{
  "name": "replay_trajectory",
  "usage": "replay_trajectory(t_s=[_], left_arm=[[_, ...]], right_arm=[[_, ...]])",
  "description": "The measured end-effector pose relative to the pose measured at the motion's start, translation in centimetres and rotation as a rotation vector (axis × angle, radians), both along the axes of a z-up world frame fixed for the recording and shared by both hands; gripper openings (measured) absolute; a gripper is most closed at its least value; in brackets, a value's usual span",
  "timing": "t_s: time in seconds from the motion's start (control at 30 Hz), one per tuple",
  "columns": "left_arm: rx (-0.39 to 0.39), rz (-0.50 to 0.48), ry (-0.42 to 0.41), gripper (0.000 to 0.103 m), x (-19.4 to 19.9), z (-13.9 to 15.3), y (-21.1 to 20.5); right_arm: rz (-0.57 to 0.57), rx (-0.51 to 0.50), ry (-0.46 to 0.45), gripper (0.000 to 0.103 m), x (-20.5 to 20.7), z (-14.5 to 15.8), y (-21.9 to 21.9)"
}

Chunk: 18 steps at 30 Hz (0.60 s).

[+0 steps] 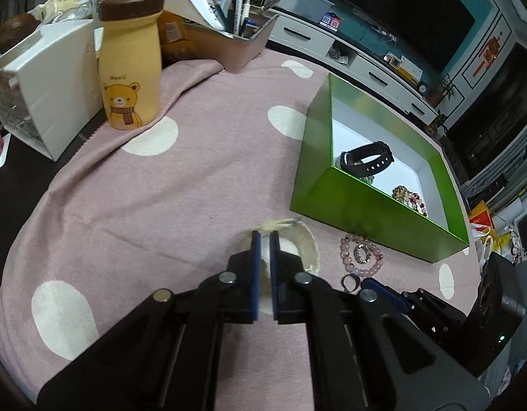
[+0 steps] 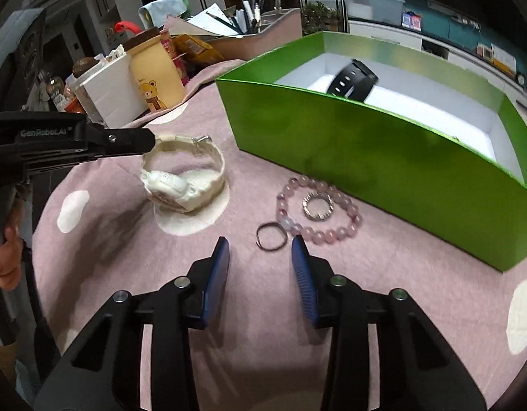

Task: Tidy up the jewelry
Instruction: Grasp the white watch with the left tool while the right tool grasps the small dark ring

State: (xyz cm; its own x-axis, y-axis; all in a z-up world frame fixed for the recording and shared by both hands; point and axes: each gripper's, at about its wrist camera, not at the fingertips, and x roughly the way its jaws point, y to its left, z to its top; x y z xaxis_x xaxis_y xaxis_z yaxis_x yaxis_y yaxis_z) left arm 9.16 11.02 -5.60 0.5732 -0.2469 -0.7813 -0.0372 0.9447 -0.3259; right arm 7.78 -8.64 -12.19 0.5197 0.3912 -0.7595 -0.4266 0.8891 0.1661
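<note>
Left gripper point(image 1: 265, 236) is clenched on the strap of the white watch point(image 2: 183, 174), its blue pads nearly meeting with only the band between them. In the right wrist view the fingertips pinch the strap near the buckle, at the watch's 11 o'clock, while the case still sits on the pink cloth point(image 2: 126, 226). Holding the band rather than the bulky case probably lets the narrow pads close fully and lets the loop hang free for a lift.

Right gripper point(image 2: 260, 257) stands wide open and holds nothing; it hovers low over the cloth, and its right pad lies close to the pink bead bracelet point(image 2: 335, 233), though contact cannot be judged. A thin dark ring point(image 2: 271, 236) lies just ahead between the pads, at 12 o'clock, which suggests it is the next pick.

A studded silver ring point(image 2: 317, 206) lies inside the bracelet's loop. Both rest just beside the near wall of the green box point(image 2: 383, 157), at about 1 o'clock from the right gripper. Inside the box lie a black watch point(image 1: 368, 161) and a string of beads point(image 1: 409, 197), so the sorting seems roughly half done, with four pieces still outside.
</note>
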Motion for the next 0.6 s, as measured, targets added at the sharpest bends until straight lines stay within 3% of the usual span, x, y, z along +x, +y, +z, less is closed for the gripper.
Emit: replay_trajectory(t_s=[0.17, 0.3, 0.37, 0.43, 0.5, 0.6], left_arm=[[0.002, -0.003, -0.007, 0.004, 0.2, 0.1, 0.2], [0.008, 0.01, 0.027, 0.005, 0.8, -1.0, 0.6], [0.016, 0.011, 0.04, 0.013, 1.1, -1.3, 0.7], [0.026, 0.005, 0.064, 0.032, 1.7, -1.7, 0.7], [0.004, 0.006, 0.097, 0.039, 2.3, -2.2, 0.9], [0.013, 0.003, 0.171, 0.036, 3.5, -3.2, 0.9]], right_arm=[[0.005, -0.076, -0.038, 0.028, 0.7, -0.1, 1.4], [0.003, -0.089, -0.036, 0.028, 1.1, 0.0, 1.5], [0.008, -0.104, -0.042, 0.028, 1.2, 0.0, 1.8], [0.009, -0.129, -0.056, 0.023, 1.1, 0.0, 2.1], [0.013, -0.139, -0.062, 0.021, 1.1, 0.0, 2.3], [0.015, -0.129, -0.059, 0.021, 1.2, -0.1, 2.2]])
